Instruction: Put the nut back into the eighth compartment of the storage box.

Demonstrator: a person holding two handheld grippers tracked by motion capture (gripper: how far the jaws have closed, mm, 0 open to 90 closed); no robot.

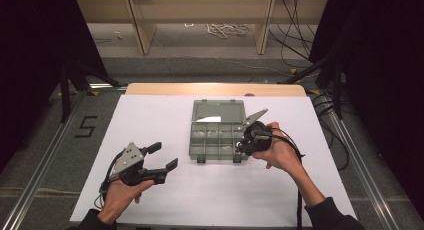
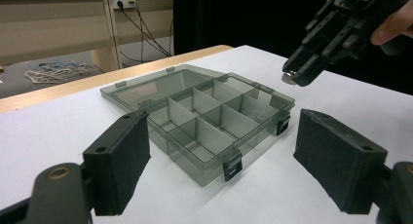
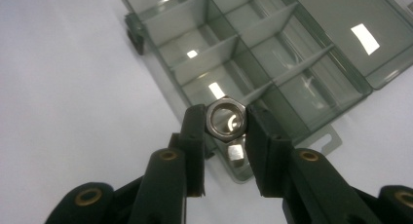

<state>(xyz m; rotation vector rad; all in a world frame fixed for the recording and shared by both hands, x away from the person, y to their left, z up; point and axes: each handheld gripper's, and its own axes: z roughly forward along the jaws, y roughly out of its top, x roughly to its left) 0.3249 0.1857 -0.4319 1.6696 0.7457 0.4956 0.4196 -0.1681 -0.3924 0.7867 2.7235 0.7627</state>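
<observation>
Holding a steel hex nut (image 3: 225, 119) pinched flat-to-flat between its jaws, the right hand-held gripper (image 1: 248, 140) hangs at the front right corner of the open grey compartment box (image 1: 216, 132) on the white worktop (image 1: 150, 120). In the right gripper view the nut's bore faces the camera and the divided cells lie just beyond and below it; a second nut (image 3: 235, 152) already sits in the nearest corner cell. So the drop target is directly ahead and down: the nut is over the box's rim, not yet clearly over an empty cell. Next move probably calls for a short carry inward over a free cell, then release.

The left hand-held gripper (image 1: 162, 156) rests well to the left of the box, jaws spread wide, nothing between them, pointing toward the box. From the left gripper view the right gripper tip (image 2: 298, 74) hovers above the box's far right side, clear of the dividers. The lid (image 1: 219, 110) lies flat behind the cells. Right hand is the nearer one by far.
</observation>
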